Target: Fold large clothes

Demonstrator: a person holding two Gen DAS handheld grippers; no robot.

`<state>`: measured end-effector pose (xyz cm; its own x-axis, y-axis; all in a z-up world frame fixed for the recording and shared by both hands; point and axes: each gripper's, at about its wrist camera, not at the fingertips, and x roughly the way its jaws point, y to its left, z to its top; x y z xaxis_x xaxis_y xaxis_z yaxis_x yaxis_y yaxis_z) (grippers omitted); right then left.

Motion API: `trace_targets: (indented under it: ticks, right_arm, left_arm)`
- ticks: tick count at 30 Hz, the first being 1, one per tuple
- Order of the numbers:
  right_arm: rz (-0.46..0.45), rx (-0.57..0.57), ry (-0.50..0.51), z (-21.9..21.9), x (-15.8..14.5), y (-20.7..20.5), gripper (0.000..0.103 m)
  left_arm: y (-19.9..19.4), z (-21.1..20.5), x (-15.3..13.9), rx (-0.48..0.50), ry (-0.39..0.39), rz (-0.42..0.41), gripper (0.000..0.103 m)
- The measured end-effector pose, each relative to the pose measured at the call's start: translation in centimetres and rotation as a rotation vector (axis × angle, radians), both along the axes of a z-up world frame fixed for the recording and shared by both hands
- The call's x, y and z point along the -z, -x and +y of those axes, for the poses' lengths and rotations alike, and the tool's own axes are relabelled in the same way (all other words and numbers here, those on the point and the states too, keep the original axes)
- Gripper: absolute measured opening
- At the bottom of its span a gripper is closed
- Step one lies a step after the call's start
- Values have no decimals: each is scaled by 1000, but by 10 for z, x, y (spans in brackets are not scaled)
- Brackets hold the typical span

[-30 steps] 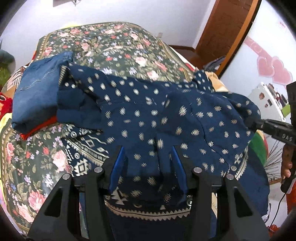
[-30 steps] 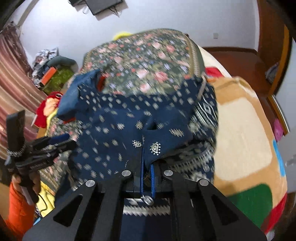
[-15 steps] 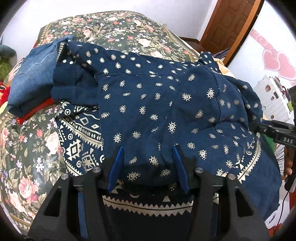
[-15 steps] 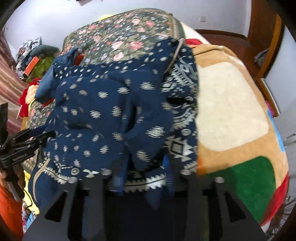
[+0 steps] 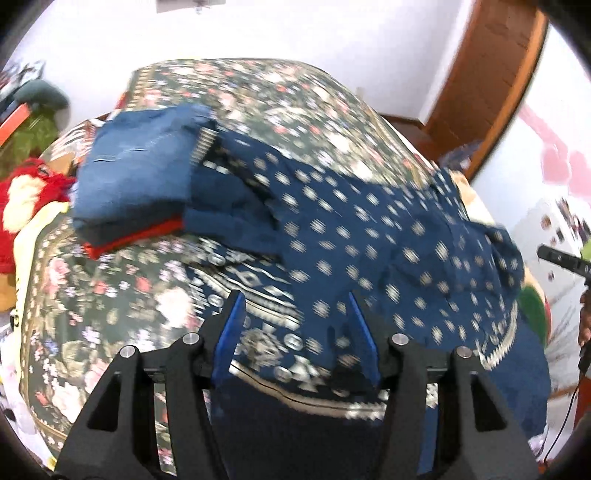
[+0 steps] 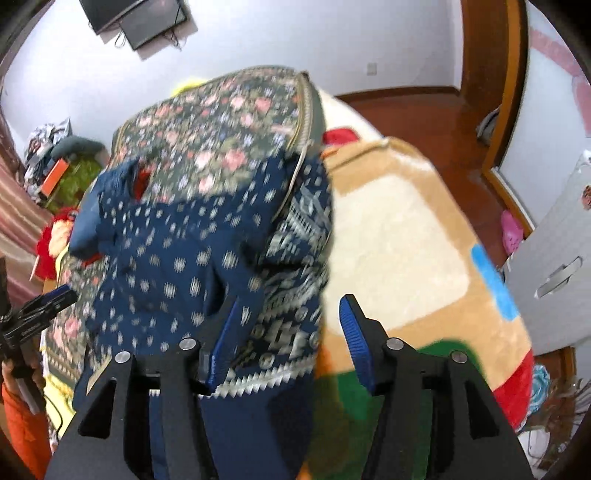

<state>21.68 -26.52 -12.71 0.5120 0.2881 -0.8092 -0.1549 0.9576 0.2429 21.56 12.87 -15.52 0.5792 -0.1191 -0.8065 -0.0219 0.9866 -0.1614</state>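
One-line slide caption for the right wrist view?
Open right gripper above the navy patterned garment on the floral bedspread.

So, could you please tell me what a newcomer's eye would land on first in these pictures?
The navy patterned garment dominates, spread across the floral bedspread in the middle of both views. Folded jeans sit on a stack at its far left corner. To its right in the right wrist view lies a tan, cream and green blanket, and the blue-padded fingers stand apart in the foreground.

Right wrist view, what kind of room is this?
Most likely a bedroom: a bed under a floral bedspread, a wall-mounted screen, and a wooden door frame.
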Motion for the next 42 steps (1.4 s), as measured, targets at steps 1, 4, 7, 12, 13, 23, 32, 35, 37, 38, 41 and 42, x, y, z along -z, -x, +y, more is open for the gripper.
trace_targets:
  ticks: [1,4,7,12,13,23,32,35,37,38,41,42]
  right_arm:
    - [-7,11,-1,0,-1,-5,58]
    - [-10,29,-8,-1,2,-20,58]
    - [4,41,-3,1,11,-38,58]
    - [67,59,-15,2,34,-64,58]
    - [85,63,-20,3,40,-70,58]
    - [160,49,-28,12,74,-111,58]
    - [183,36,-23,22,99,-142,58]
    - [165,50,-42,20,101,-147,58]
    - [150,55,-49,19,101,-150,58]
    - [139,63,-49,19,101,-151,57]
    - [99,95,-44,19,96,-155,34]
    - [104,90,-63,19,94,-156,23]
  left_arm:
    - [-2,8,-1,-22,7,-4,58]
    - [-14,34,4,-101,31,11,58]
    - [-27,56,14,-147,104,30,58]
    - [-50,85,43,-209,234,82,58]
    - [-55,90,51,-221,264,93,58]
    - [-109,103,94,-238,310,141,58]
    - [-148,106,121,-242,357,137,71]
    - [-153,103,122,-224,340,125,75]
    - [-155,102,123,-224,351,122,75]
    - [-155,101,122,-224,355,120,75]
    - [-154,96,116,-193,404,117,54]
    - [-153,92,114,-198,393,114,51]
